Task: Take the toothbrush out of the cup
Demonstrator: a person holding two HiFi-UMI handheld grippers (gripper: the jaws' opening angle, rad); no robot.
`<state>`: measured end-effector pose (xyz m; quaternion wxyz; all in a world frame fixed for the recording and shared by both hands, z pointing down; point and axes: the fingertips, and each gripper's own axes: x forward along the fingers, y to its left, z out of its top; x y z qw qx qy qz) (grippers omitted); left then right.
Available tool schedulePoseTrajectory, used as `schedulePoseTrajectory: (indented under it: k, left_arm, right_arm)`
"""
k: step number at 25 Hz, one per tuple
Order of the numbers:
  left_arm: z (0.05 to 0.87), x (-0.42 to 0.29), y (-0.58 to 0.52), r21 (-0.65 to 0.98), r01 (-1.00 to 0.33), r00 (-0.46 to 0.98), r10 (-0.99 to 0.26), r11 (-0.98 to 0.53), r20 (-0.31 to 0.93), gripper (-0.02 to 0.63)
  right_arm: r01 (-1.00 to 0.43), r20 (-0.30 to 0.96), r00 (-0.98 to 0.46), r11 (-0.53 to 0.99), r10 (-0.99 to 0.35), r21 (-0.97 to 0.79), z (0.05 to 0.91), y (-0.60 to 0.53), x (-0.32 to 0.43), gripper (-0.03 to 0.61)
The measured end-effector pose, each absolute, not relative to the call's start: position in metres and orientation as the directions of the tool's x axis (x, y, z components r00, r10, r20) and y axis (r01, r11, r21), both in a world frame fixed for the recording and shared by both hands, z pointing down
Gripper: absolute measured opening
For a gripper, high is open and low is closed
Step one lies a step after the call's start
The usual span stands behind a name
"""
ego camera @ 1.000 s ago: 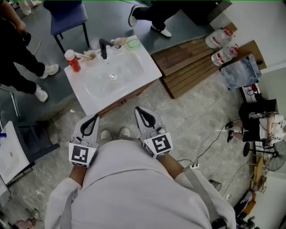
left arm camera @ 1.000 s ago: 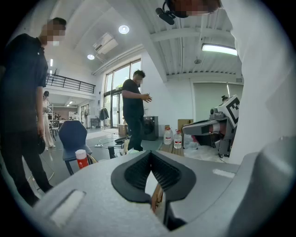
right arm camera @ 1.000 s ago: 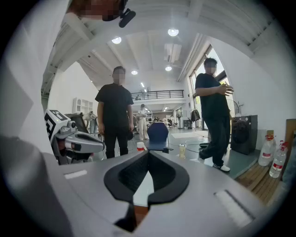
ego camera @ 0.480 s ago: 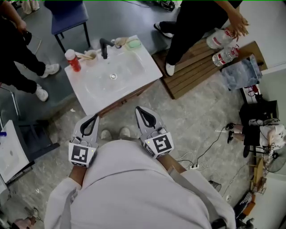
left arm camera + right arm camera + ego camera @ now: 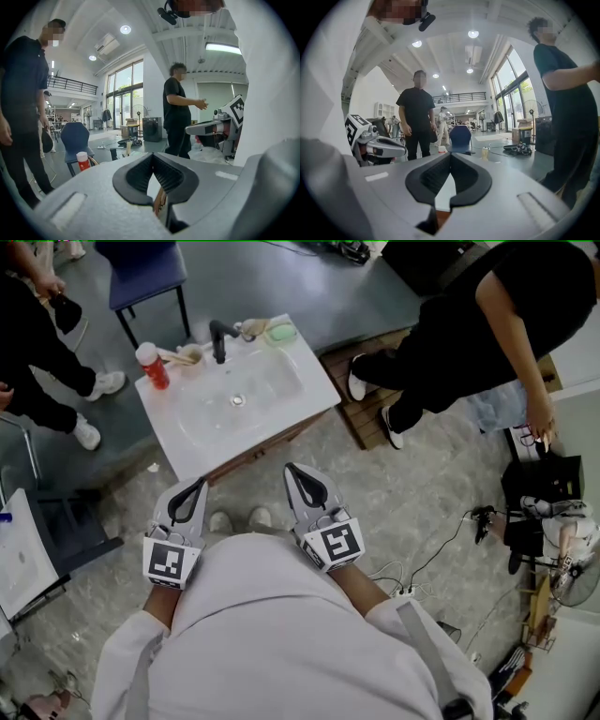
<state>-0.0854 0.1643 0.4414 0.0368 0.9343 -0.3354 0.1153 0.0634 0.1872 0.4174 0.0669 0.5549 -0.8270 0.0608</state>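
Observation:
A white washbasin (image 5: 202,442) stands ahead of me on a wooden cabinet. At its far left rim sits a pale cup (image 5: 190,355) with a toothbrush handle (image 5: 171,357) sticking out to the left, beside a red bottle (image 5: 152,367). My left gripper (image 5: 198,486) and right gripper (image 5: 292,468) hover side by side short of the basin's near edge. Both are shut with nothing between the jaws. In the left gripper view the shut left gripper (image 5: 152,155) points toward the red bottle (image 5: 82,161). In the right gripper view the shut right gripper (image 5: 450,154) faces the basin.
A black faucet (image 5: 218,338), a second cup (image 5: 251,328) and a green soap dish (image 5: 279,332) line the basin's back. A person in black (image 5: 450,324) stands on the wooden pallet (image 5: 370,418) at right, another person (image 5: 28,352) at left. A blue chair (image 5: 141,273) stands behind the basin.
The person in black at the upper right has walked further right and nearer across the pallet. Both grippers have stayed still and shut.

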Motion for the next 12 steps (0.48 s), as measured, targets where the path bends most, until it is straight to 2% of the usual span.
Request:
schedulePoseTrajectory:
  k: [12]
  left_arm:
    - [0.441, -0.075, 0.156, -0.019, -0.661, 0.724, -0.644, -0.75, 0.248, 0.006]
  right_arm:
    - [-0.912, 0.17, -0.409, 0.407, -0.897, -0.046, 0.415, 0.176, 0.07, 0.003]
